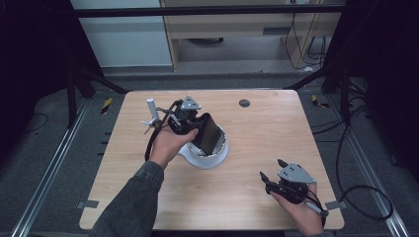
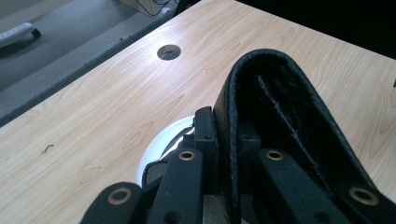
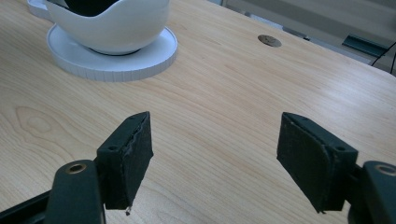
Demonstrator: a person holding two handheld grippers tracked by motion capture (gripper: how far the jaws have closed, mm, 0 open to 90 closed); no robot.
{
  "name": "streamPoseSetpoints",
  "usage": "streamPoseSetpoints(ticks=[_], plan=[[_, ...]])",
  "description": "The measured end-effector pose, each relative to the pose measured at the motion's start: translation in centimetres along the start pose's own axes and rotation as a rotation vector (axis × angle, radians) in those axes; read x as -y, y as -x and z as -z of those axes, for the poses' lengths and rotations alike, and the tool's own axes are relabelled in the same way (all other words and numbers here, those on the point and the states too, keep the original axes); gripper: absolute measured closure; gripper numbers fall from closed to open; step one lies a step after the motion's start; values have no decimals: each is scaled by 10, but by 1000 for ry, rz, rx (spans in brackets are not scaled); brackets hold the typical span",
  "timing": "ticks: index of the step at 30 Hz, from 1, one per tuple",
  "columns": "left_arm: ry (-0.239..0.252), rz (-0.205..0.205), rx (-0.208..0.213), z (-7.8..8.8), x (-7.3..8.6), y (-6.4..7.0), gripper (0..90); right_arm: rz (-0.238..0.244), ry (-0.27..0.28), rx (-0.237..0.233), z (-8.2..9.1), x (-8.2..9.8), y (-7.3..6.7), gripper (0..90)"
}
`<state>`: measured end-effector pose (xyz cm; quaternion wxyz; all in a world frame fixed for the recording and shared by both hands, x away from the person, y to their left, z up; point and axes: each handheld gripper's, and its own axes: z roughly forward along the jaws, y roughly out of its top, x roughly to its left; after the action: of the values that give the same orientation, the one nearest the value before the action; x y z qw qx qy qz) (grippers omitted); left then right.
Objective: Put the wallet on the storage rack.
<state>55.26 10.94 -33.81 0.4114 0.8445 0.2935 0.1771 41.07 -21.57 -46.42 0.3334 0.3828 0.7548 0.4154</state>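
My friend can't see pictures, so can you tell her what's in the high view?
A person's left gripper holds a black case over a white bowl on a white plate in the middle of a wooden table. The right gripper rests open near the table's front right corner, holding nothing.
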Motion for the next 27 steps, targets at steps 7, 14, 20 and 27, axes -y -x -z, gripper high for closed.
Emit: streamPoseSetpoints(ticks=[7, 14, 20, 27], plan=[[12, 21, -32, 4, 2, -3, 727, -2, -3, 3, 0, 1, 1, 265], [36, 17, -74, 15, 7, 0, 659, -1, -4, 3, 1, 0, 0, 265], [57, 10, -89, 28, 12, 3, 647, 3, -5, 2, 0, 1, 0, 264], [64, 3, -94, 39, 15, 5, 648, 6, -9, -1, 0, 1, -2, 264]])
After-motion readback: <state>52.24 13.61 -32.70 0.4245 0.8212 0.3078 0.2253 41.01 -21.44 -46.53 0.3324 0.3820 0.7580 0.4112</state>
